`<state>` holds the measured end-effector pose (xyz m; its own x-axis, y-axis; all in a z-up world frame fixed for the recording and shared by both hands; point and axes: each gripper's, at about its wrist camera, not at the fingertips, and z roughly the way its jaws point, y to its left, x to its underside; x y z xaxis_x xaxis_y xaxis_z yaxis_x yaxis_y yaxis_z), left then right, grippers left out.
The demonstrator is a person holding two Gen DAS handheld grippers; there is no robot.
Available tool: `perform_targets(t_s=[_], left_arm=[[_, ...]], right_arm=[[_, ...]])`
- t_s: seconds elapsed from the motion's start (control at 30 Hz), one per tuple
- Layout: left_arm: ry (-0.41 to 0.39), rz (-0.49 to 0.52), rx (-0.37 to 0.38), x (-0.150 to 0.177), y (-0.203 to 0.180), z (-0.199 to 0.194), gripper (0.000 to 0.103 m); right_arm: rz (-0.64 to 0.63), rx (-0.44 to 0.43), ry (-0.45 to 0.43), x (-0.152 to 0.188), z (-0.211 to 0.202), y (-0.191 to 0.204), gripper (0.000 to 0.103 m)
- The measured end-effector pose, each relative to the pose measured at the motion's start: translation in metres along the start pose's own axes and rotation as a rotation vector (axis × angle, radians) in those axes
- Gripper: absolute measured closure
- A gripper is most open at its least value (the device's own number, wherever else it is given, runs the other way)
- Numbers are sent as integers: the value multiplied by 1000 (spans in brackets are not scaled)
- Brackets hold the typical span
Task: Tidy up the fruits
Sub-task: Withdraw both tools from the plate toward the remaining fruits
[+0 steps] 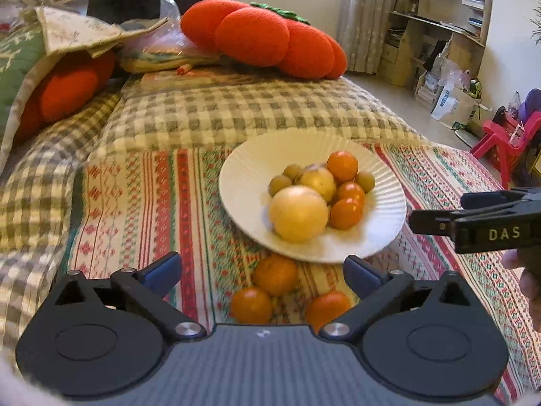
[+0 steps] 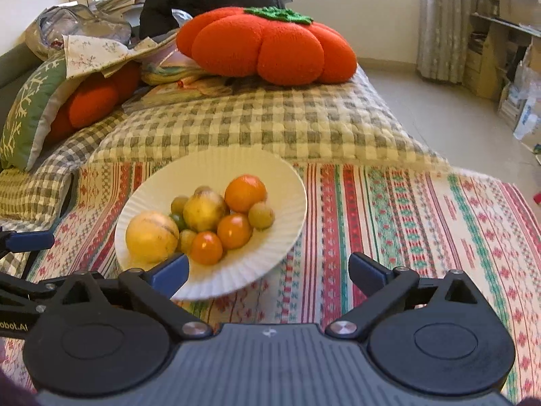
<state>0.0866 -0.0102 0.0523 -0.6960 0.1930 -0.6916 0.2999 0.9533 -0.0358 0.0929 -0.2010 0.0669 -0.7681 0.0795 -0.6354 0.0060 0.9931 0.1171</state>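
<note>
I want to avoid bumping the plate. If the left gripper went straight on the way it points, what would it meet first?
Probably the loose oranges on the striped cloth, which lie between the open left gripper fingers, nearer than the plate. The plate's rim lies just beyond them; depth is unclear.

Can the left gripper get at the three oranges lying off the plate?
Probably yes: the left gripper is open, and the three oranges lie on the cloth just ahead of it, with nothing between.

Home living room: quilted sofa [image 2: 270,125], pumpkin cushion [image 2: 267,45], curtains [image 1: 368,17], cluttered shelves [image 1: 439,30].
</note>
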Motion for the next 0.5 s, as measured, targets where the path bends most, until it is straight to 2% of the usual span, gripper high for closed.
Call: perform_targets(t_s=[0.5], left_arm=[[39, -14, -51, 31, 10, -19, 7]], right_arm=[[-13, 40, 57, 32, -15, 11, 0]])
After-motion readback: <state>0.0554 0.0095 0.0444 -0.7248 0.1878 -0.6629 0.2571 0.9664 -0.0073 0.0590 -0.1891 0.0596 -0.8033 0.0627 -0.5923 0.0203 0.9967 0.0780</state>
